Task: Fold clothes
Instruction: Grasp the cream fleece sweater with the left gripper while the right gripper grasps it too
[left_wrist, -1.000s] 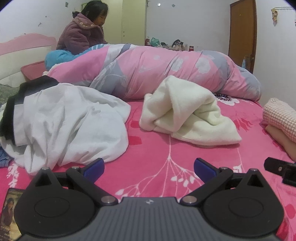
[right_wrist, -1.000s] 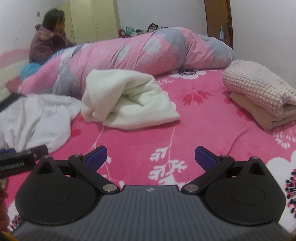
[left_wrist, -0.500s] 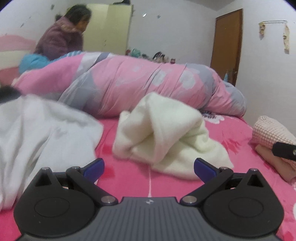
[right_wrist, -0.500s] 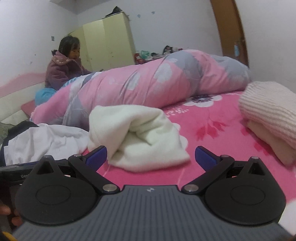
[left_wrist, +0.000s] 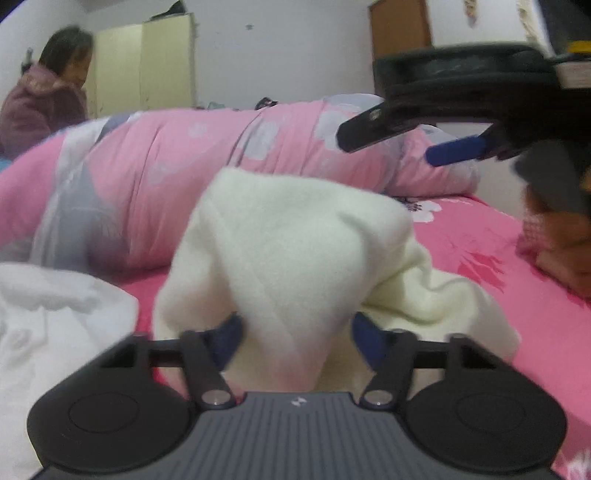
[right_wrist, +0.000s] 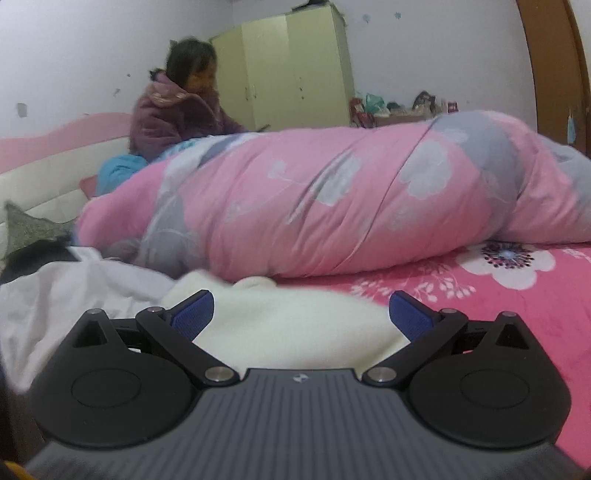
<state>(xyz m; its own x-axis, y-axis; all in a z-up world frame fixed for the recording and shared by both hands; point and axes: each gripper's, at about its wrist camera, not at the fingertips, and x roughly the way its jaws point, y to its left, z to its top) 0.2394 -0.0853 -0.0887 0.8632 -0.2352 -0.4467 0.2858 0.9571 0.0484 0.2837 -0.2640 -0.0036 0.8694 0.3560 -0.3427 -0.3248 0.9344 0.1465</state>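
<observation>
Fuzzy matt cream fleece garment (left_wrist: 295, 251); smooth printed cotton quilt (right_wrist: 332, 206); matt black plastic claw (right_wrist: 299, 314).

Readable text: none in either view
Gripper body (left_wrist: 298, 401): a small pale emblem, too small to read; no words
Wall, wardrobe, bedding: no lettering, labels or numbers legible

White walls (right_wrist: 92, 44), pale yellow-green wardrobe (right_wrist: 295, 70), brown wooden door (right_wrist: 554, 74), perhaps a pink headboard (right_wrist: 66, 136)
</observation>
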